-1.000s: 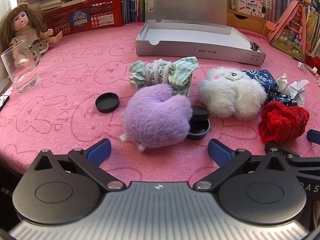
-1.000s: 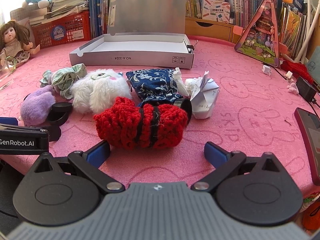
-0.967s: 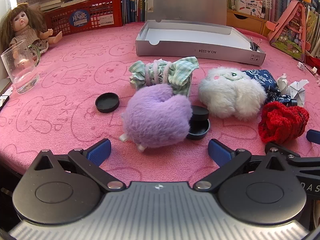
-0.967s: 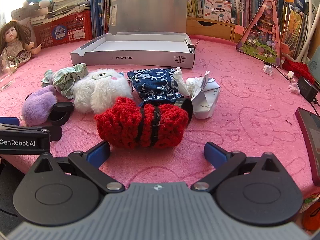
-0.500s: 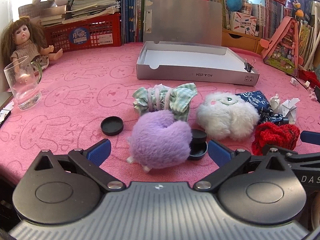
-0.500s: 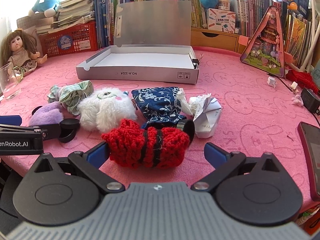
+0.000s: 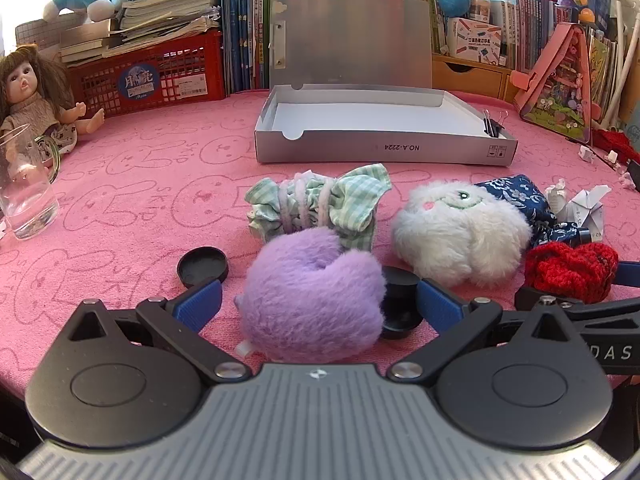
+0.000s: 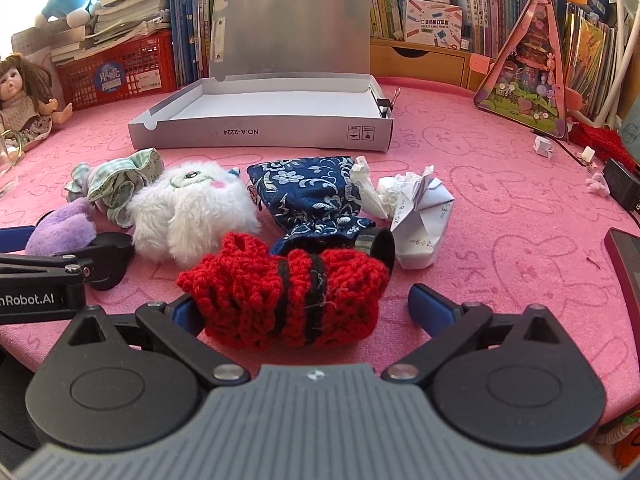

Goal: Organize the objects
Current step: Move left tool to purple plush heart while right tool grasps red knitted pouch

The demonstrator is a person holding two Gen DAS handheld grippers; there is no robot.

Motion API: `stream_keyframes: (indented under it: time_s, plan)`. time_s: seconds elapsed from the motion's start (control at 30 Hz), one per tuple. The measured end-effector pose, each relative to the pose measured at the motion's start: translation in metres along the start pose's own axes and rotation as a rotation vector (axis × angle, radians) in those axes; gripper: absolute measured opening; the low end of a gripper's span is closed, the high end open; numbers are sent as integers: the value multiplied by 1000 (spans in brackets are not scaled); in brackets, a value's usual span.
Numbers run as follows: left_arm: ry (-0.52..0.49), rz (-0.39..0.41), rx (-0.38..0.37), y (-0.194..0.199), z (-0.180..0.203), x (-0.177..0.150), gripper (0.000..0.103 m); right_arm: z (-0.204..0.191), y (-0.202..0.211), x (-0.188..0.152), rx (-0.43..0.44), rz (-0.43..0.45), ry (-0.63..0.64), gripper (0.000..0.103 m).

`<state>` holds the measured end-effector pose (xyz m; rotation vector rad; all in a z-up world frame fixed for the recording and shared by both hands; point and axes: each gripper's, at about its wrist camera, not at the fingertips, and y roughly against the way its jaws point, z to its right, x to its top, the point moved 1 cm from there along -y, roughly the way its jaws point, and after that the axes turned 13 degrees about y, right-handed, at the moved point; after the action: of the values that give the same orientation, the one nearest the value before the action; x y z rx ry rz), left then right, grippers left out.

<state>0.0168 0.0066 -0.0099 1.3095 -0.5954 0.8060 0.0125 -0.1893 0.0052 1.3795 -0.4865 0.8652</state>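
Observation:
My left gripper (image 7: 318, 306) is open, its blue fingertips on either side of a purple fluffy toy (image 7: 312, 294) lying on the pink table cover. My right gripper (image 8: 306, 308) is open around a red knitted bundle (image 8: 292, 292) on the table. A white fluffy toy (image 7: 456, 228), a green checked cloth bundle (image 7: 320, 204), a blue patterned pouch (image 8: 308, 192) and crumpled white paper (image 8: 416, 216) lie behind them. An open grey box (image 7: 380, 140) stands empty further back, lid raised.
A black lid (image 7: 202, 266) and a black round pot (image 7: 400, 312) lie beside the purple toy. A glass mug (image 7: 24, 196) and a doll (image 7: 32, 100) are at the left. A red crate (image 7: 148, 76), books and a pink house toy (image 7: 560, 92) line the back.
Both grippers have risen and tilted, so the view now shows more of the shelves, and each has closed in on its toy. The objects have not moved.

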Motion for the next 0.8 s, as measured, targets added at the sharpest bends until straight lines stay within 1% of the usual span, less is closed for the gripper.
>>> stream_keyframes:
  time_s: [0.13, 0.17, 0.2, 0.23, 0.5, 0.63, 0.7, 0.73, 0.8]
  plan:
    - [37, -21, -22, -5, -4, -1, 103, -1, 0, -2, -4, 20, 1, 103]
    - [34, -27, -17, -7, -5, -2, 103, -1, 1, -3, -4, 23, 3, 103]
    - [10, -14, -9, -7, -3, -4, 103, -1, 1, -3, -4, 26, 5, 103]
    - [7, -11, -10, -6, -3, -5, 103, -1, 1, -3, -3, 28, 7, 103]
    - [20, -5, -9, -7, -4, -5, 103, 0, 1, -3, 3, 35, 13, 103]
    - [22, -11, -3, -7, -3, -4, 103, 0, 1, -1, 11, 14, 6, 103]
    - [30, -20, 0, -6, -4, -2, 103, 1, 4, 0, 25, 20, -2, 100]
    - [32, -14, -2, -4, -5, -2, 103, 1, 6, 0, 32, 28, -5, 98]
    - [29, 12, -4, 0, -5, -2, 103, 1, 10, 3, 35, 47, -3, 97]
